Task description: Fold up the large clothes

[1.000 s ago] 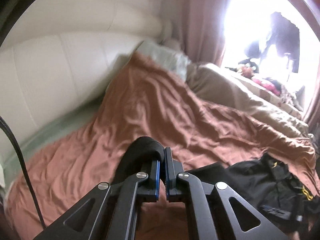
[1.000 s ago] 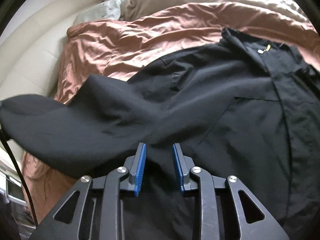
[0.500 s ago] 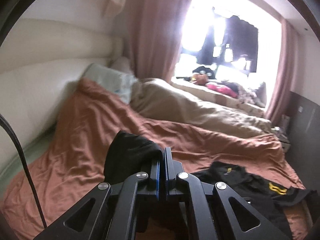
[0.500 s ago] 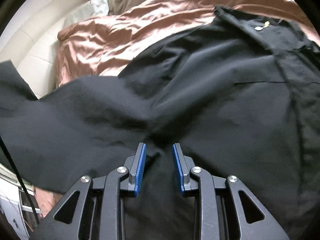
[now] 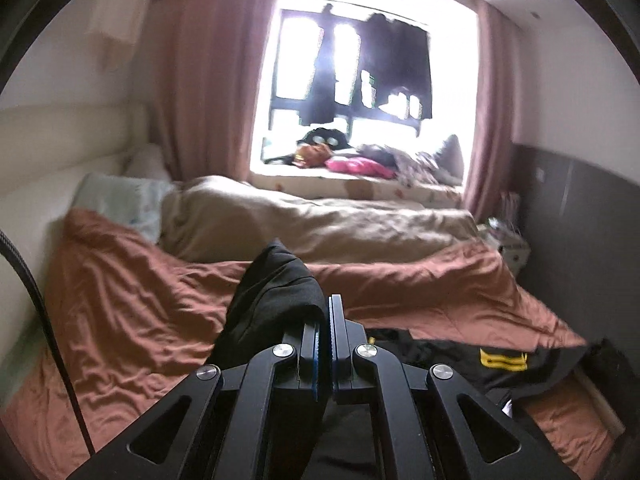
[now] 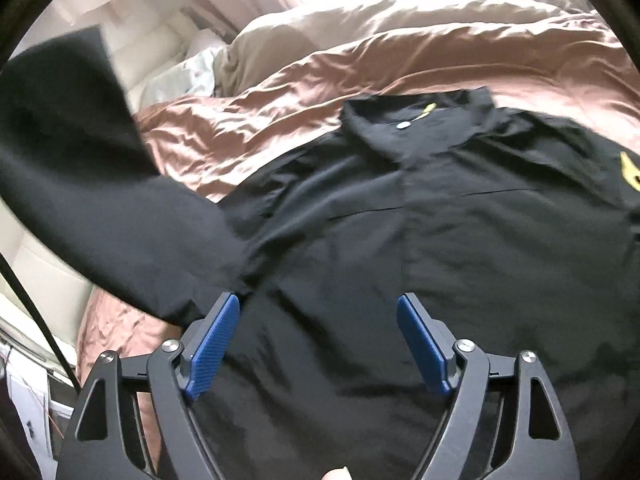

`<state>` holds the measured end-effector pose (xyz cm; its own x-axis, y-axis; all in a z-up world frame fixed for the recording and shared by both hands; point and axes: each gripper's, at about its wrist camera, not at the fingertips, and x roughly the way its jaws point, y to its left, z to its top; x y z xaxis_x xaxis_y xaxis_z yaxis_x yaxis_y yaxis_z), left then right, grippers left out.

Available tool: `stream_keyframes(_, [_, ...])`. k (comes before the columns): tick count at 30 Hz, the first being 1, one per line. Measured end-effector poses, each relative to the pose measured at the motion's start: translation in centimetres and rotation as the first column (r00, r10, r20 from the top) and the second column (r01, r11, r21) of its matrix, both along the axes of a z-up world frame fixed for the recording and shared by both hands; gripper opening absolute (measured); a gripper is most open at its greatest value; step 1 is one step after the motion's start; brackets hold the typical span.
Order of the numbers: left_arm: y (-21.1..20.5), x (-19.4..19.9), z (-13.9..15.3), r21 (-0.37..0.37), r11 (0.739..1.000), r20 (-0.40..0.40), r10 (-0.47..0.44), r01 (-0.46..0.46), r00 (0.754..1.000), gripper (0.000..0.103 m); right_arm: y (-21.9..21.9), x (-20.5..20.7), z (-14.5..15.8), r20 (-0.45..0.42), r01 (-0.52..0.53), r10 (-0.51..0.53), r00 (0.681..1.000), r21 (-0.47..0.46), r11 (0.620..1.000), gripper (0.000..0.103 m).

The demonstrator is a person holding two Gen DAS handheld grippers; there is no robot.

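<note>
A large black shirt [image 6: 400, 240] with a collar and yellow patches lies spread on a rust-brown bedspread [image 6: 280, 100]. My left gripper [image 5: 325, 312] is shut on the shirt's sleeve [image 5: 276, 292] and holds it raised above the bed; the lifted sleeve [image 6: 80, 160] shows at the left of the right wrist view. My right gripper [image 6: 318, 344] is wide open and empty, just above the shirt's lower body. The rest of the shirt [image 5: 480, 360] lies low right in the left wrist view.
A beige duvet [image 5: 320, 220] and pale pillows [image 5: 116, 200] lie beyond the brown bedspread [image 5: 140, 320]. A padded cream headboard [image 5: 40, 168] runs along the left. A window sill [image 5: 360, 164] with piled clothes and pink curtains [image 5: 200, 80] is behind. A dark wall [image 5: 580, 240] bounds the right.
My left gripper has lifted the sleeve higher and swung right, towards the window. My right gripper has opened wide from a narrow gap.
</note>
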<state>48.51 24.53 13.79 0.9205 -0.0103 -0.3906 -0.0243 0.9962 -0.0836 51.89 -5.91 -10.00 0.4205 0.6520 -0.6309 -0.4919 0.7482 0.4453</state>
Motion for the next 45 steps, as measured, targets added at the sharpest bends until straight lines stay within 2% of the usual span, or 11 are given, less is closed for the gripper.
stream_keyframes(8, [-7.2,4.4,-3.3,-0.009,0.989,-0.091,-0.145,0.145,0.985,0.003,-9.8,-1.8,1.1,0.017,0.100,-0.100,0.995,0.002,0.995,0.080])
stream_keyframes(11, [-10.0,5.9,-5.7,-0.029,0.980,-0.140,-0.200,0.198,0.970,0.003,-12.4,-2.5,0.8,0.015,0.128,-0.128,0.992,-0.007,0.992,0.080])
stream_keyframes(13, [-11.6,7.1,-8.0,-0.072,0.968,-0.196,-0.250,0.241,0.948,0.005,-13.8,-2.8,0.5,0.009,0.142,-0.142,0.990,-0.015,0.990,0.080])
stream_keyframes(15, [-13.1,8.4,-10.7,-0.107,0.961,-0.299,-0.277,0.257,0.913,0.014,-14.5,-2.9,0.3,-0.002,0.151,-0.151,0.989,-0.021,0.988,0.080])
stream_keyframes(17, [-13.8,9.6,-13.3,-0.147,0.953,-0.399,-0.302,0.264,0.866,0.050,-14.9,-3.0,0.5,-0.003,0.162,-0.162,0.987,-0.029,0.986,0.080])
stream_keyframes(19, [-13.8,9.6,-15.2,-0.163,0.951,-0.455,-0.308,0.261,0.836,0.070,-15.0,-3.1,0.9,-0.003,0.171,-0.171,0.985,-0.030,0.985,0.080])
stream_keyframes(23, [-11.7,8.1,-16.1,-0.185,0.951,-0.463,-0.306,0.246,0.832,0.085,-14.4,-3.0,1.4,0.005,0.173,-0.173,0.985,-0.034,0.984,0.080])
stream_keyframes(25, [-9.6,7.0,-16.1,-0.183,0.959,-0.459,-0.277,0.215,0.844,0.085,-13.4,-3.0,1.5,0.013,0.161,-0.160,0.987,-0.040,0.986,0.080])
stream_keyframes(31, [-3.3,4.1,-16.5,-0.061,0.994,-0.470,-0.112,0.094,0.876,0.085,-7.7,-2.1,1.3,0.063,0.114,-0.106,0.992,-0.138,0.984,0.080])
stream_keyframes(40, [4.6,0.2,-20.5,-0.038,0.999,-0.518,0.001,-0.025,0.855,0.082,1.9,-0.1,-1.6,0.074,0.059,-0.037,0.997,-0.332,0.941,0.080])
stream_keyframes(45, [6.7,-0.7,-23.6,-0.008,0.999,-0.571,0.039,-0.054,0.820,0.072,3.7,2.0,-3.8,0.054,0.108,-0.094,0.994,-0.419,0.901,0.080])
